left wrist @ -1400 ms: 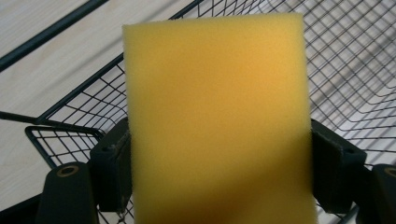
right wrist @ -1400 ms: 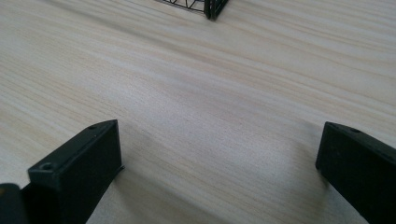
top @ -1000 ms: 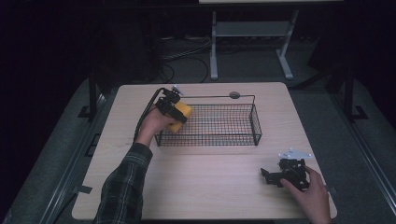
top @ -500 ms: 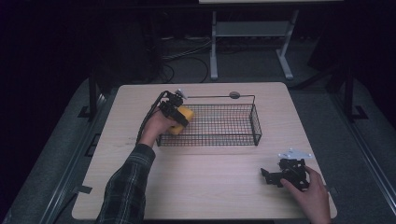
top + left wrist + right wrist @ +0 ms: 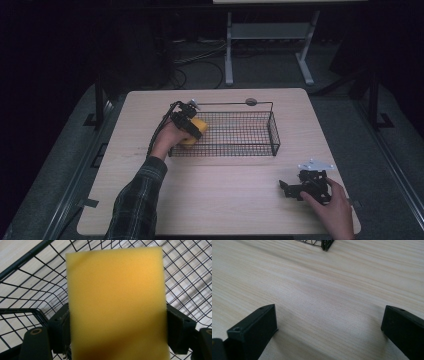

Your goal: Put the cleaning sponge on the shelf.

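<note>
**Sponge held over the basket's near-left corner**

The left gripper is pinching a yellow rectangular foam sponge, its two black jaws pressed against the sponge's opposite long edges in the left gripper view. From the high view the sponge sits at the near-left corner of the black wire mesh basket, above or just inside its rim; whether it touches the mesh floor I cannot tell. Basket wires run beneath and around the sponge in the left gripper view.

The right gripper rests on the pale wooden bench near its front-right corner, well apart from the basket, jaws spread wide with nothing between them; bare wood grain lies ahead of it in the right gripper view.

The step in hand looks like placing the sponge into the basket. The next move would call for lowering it clear of the rim onto the mesh floor, then spreading the jaws to let it go.
</note>
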Demonstrator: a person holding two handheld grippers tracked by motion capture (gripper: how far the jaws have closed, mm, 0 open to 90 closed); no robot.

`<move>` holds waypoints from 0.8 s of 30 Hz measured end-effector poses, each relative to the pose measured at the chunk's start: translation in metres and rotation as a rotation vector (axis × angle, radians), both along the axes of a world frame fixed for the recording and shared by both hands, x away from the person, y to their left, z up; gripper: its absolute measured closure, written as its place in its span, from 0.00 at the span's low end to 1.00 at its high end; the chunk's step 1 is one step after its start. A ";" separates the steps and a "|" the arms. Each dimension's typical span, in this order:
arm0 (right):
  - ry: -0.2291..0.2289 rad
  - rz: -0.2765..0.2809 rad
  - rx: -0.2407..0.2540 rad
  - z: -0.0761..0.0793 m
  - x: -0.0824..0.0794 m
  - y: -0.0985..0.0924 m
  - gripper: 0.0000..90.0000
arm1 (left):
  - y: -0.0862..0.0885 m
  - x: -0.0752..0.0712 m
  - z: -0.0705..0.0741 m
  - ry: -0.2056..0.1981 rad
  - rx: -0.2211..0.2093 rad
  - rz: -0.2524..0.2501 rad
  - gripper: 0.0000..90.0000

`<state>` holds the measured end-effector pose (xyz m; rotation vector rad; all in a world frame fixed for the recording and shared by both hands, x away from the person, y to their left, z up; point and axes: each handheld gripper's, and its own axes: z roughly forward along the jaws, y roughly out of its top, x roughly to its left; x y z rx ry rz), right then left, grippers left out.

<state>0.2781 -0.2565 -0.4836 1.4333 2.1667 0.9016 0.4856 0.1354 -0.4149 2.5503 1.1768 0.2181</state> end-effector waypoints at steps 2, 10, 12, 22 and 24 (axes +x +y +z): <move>0.000 0.000 0.000 0.000 0.000 0.000 0.00 | 0.000 0.000 -0.001 0.004 -0.001 0.000 0.24; 0.000 0.000 0.000 0.000 0.000 0.000 0.00 | 0.001 -0.001 -0.001 0.014 0.003 -0.009 0.22; 0.000 0.000 0.000 0.000 0.000 0.000 0.00 | 0.002 0.000 -0.001 0.013 0.004 -0.006 0.18; 0.000 0.000 0.000 0.000 0.000 0.000 0.00 | 0.005 -0.010 0.017 -0.024 -0.040 -0.010 0.16; 0.000 0.000 0.000 0.000 0.000 0.000 0.00 | 0.007 -0.012 0.022 -0.034 -0.051 -0.010 0.16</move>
